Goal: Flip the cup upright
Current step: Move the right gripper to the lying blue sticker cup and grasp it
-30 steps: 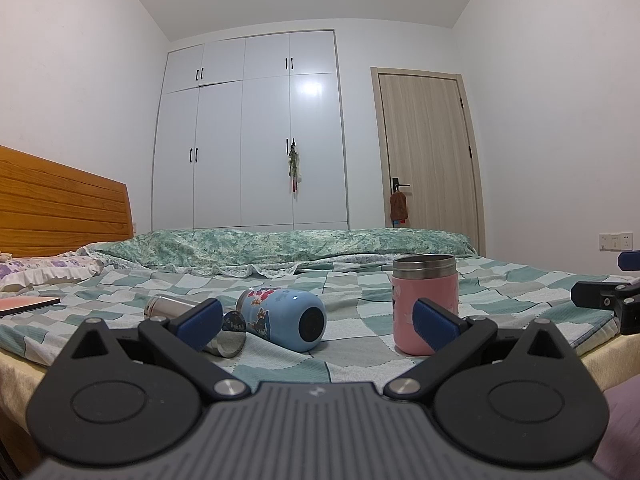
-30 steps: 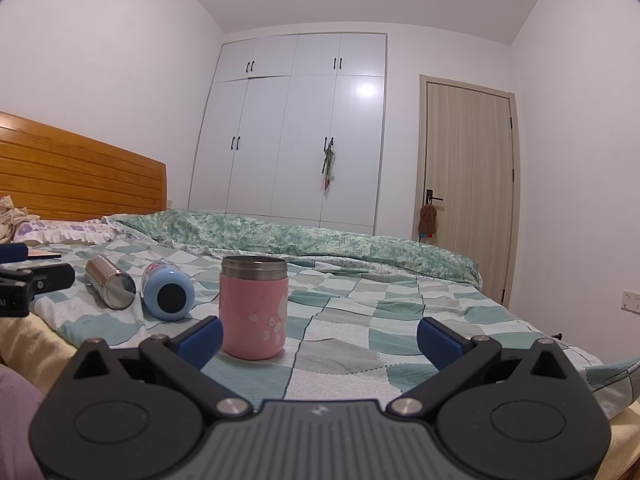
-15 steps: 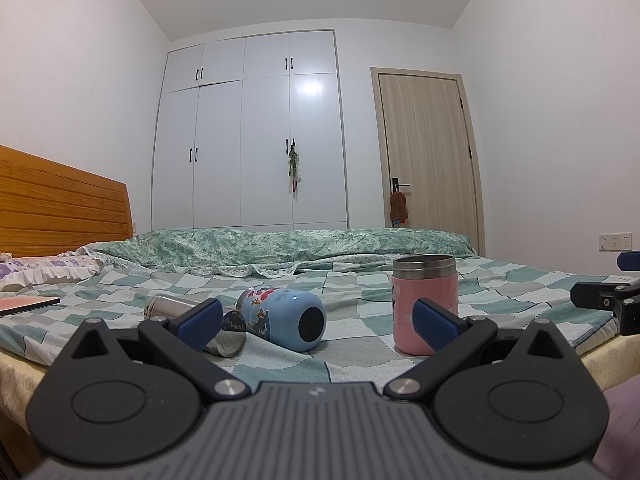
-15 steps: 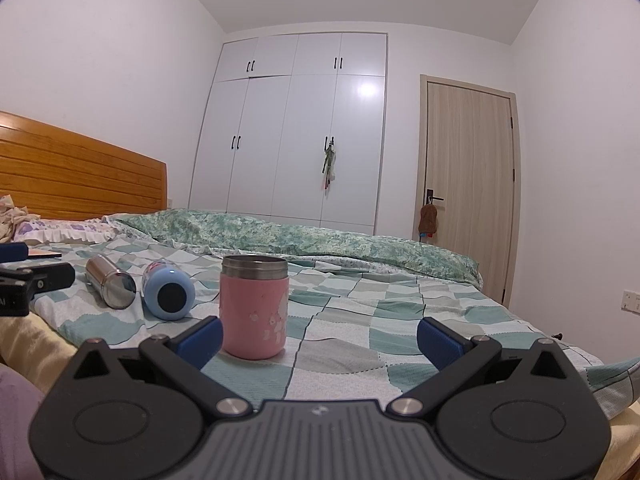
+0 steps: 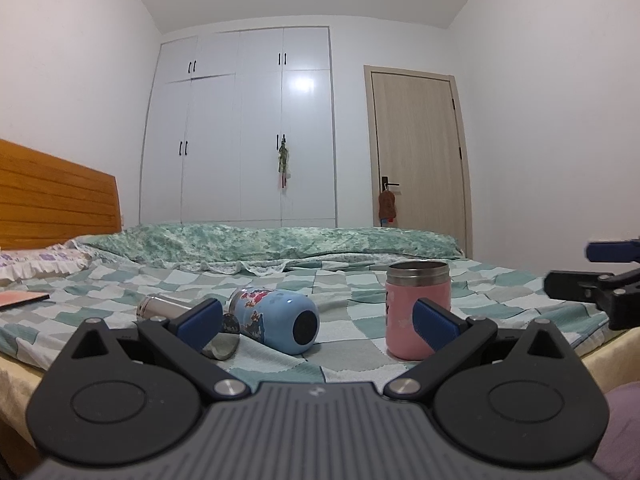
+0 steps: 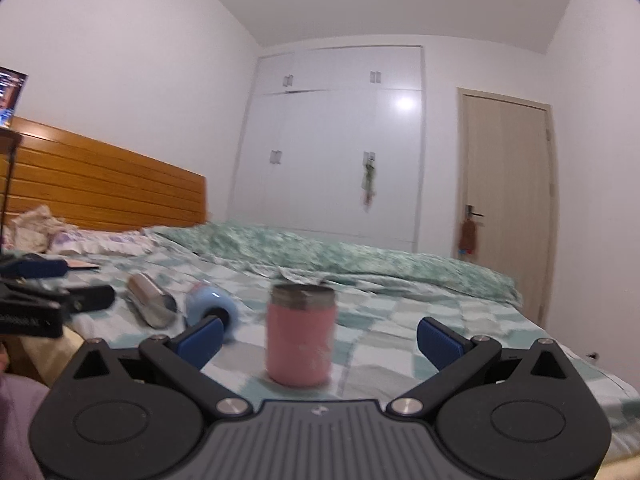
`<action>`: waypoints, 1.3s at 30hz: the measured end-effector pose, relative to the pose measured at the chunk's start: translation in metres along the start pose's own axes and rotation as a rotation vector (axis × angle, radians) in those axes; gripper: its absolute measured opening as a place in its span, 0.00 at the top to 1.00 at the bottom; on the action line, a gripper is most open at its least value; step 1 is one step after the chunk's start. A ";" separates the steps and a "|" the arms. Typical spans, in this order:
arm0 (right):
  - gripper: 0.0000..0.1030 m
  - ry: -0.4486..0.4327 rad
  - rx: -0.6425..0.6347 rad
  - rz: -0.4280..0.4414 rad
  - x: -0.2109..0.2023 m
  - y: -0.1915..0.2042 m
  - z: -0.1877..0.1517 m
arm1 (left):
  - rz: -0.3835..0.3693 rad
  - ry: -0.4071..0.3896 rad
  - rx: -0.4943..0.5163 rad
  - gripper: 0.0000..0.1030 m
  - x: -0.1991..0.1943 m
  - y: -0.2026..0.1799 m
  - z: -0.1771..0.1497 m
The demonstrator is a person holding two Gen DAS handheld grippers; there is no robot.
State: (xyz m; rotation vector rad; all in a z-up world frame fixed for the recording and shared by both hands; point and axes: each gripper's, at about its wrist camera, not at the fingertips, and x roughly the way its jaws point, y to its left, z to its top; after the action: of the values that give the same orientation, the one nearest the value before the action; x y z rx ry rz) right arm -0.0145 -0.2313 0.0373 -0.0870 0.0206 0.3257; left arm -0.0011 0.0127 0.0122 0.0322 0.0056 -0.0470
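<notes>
My right gripper (image 6: 319, 334) had swung and lifted in the last half second: its view was blurred, its jaws were spread wide with nothing between them, and the pink cup (image 6: 301, 335) that had sat off to the left now stood framed between the blue pads (image 6: 202, 338). My left gripper (image 5: 318, 322) had hardly moved, equally wide open and empty, low at the bed (image 5: 344, 288) edge. The pink cup was already upright on the checked sheet, steel rim up. Just left of it the blue cup (image 5: 276, 320) lay on its side, base toward me, with a steel flask (image 5: 172, 308) also lying down beside it. I judged the blue cup was the one to right, and no grasp had begun.
</notes>
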 end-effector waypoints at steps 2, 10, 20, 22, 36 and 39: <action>0.00 0.000 -0.011 0.036 0.007 0.007 0.007 | 0.001 -0.003 0.001 0.00 -0.003 0.009 0.002; 0.00 -0.017 -0.043 0.181 0.037 0.037 0.031 | 0.030 0.019 -0.002 0.00 0.009 0.039 0.019; 0.00 -0.013 -0.060 0.339 0.107 0.079 0.061 | 0.069 0.059 -0.026 0.00 0.041 0.098 0.037; 0.00 -0.006 -0.070 0.366 0.126 0.088 0.066 | 0.073 0.077 -0.033 0.00 0.051 0.109 0.040; 0.00 0.143 -0.102 0.501 0.267 0.111 0.065 | 0.119 0.187 -0.010 0.00 0.125 0.158 0.033; 0.00 0.185 -0.093 0.504 0.293 0.103 0.060 | 0.112 0.211 -0.006 0.00 0.140 0.162 0.031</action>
State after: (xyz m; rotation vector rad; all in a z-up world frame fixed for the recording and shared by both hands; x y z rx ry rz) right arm 0.2307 -0.0351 0.0784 -0.2047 0.2138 0.8219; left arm 0.1461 0.1672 0.0480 0.0314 0.2147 0.0681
